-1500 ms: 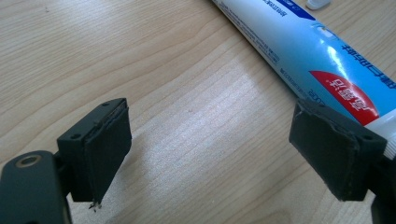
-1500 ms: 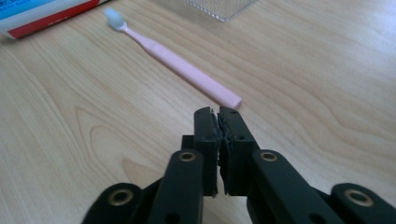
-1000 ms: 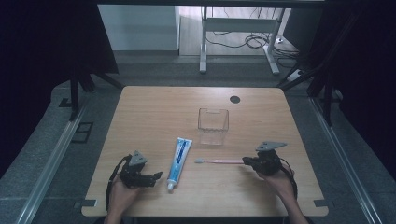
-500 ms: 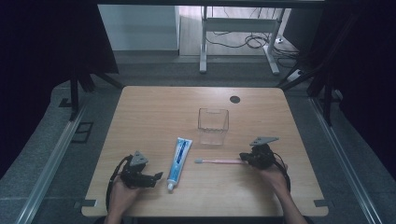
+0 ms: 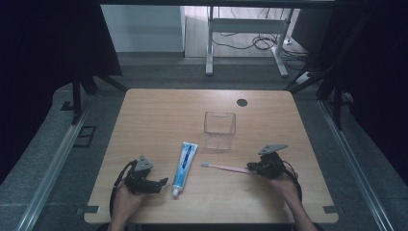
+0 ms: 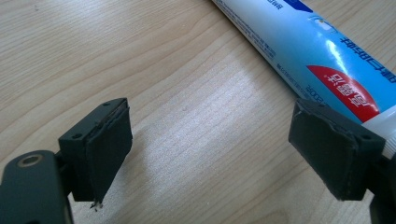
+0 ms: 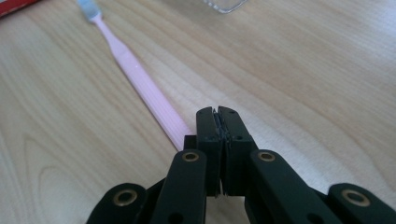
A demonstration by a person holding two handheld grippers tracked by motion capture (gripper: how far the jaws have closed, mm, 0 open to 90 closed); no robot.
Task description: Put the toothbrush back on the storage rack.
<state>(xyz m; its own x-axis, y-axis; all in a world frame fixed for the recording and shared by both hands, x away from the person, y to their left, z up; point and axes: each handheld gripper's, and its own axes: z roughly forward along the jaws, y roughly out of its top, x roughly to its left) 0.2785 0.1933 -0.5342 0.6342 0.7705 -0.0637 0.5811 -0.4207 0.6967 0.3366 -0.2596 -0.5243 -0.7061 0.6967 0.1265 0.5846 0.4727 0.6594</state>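
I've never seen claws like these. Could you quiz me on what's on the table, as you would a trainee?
1. True or false: the left claw is open, beside the toothpaste tube.
2. What colour is the toothbrush?
3. The right claw is: A wide open, B shut, C clamped on the tube.
Key: 1 true; 2 pink; 3 B.
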